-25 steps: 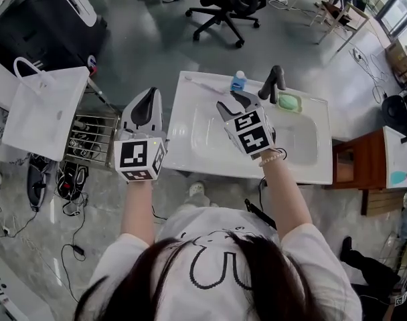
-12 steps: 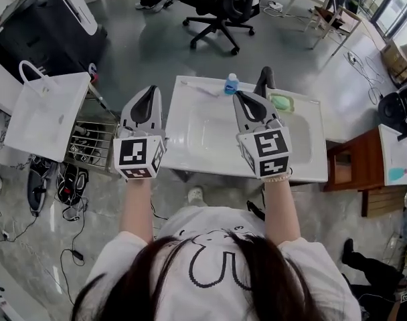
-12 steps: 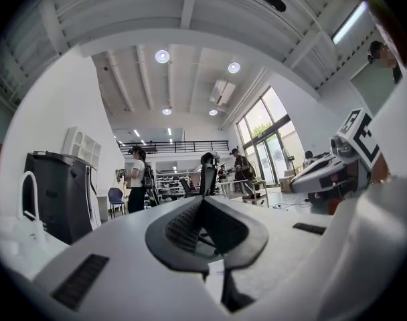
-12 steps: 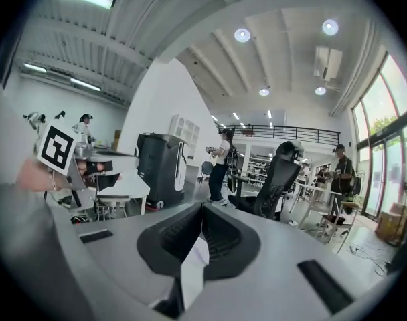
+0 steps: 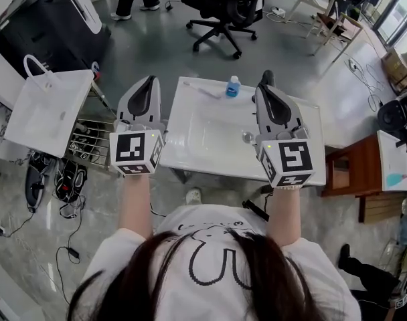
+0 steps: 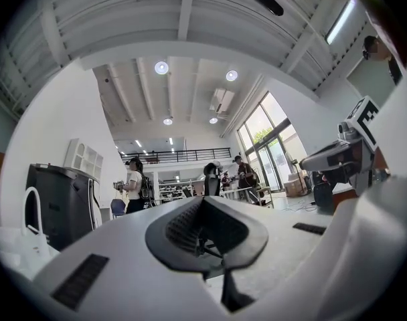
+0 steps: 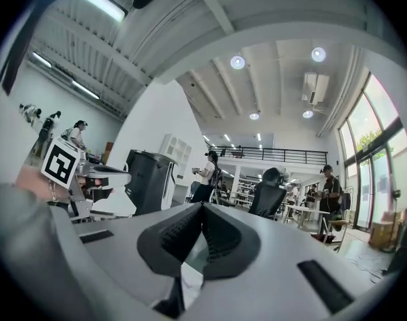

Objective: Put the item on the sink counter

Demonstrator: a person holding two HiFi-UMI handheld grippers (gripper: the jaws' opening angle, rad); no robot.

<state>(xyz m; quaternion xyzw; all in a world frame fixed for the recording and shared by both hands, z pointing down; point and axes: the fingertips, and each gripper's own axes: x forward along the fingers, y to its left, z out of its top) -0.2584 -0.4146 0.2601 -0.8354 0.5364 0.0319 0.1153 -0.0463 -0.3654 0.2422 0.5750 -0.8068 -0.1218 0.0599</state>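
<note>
The white sink counter (image 5: 190, 154) lies below me in the head view. On its back rim stands a small blue bottle (image 5: 233, 86), with a toothbrush (image 5: 205, 89) lying to its left. The black faucet (image 5: 264, 78) rises just behind my right gripper (image 5: 266, 89). That gripper hangs over the basin's right side, shut and empty, apart from the bottle. My left gripper (image 5: 148, 80) hovers off the counter's left edge, shut with nothing in it. In both gripper views the ribbed pads (image 6: 190, 225) (image 7: 220, 236) meet and the jaws point out into the room.
A white carrier bag (image 5: 46, 109) and a wire rack (image 5: 90, 146) stand left of the sink. A black machine (image 5: 43, 25) is at far left, an office chair (image 5: 223, 5) behind the counter, a wooden cabinet (image 5: 344, 172) to the right. The drain (image 5: 247, 137) shows in the basin.
My right gripper, open near the blue bottle a second ago, has shut and drawn back to the right, over the basin. The left gripper has hardly moved.
</note>
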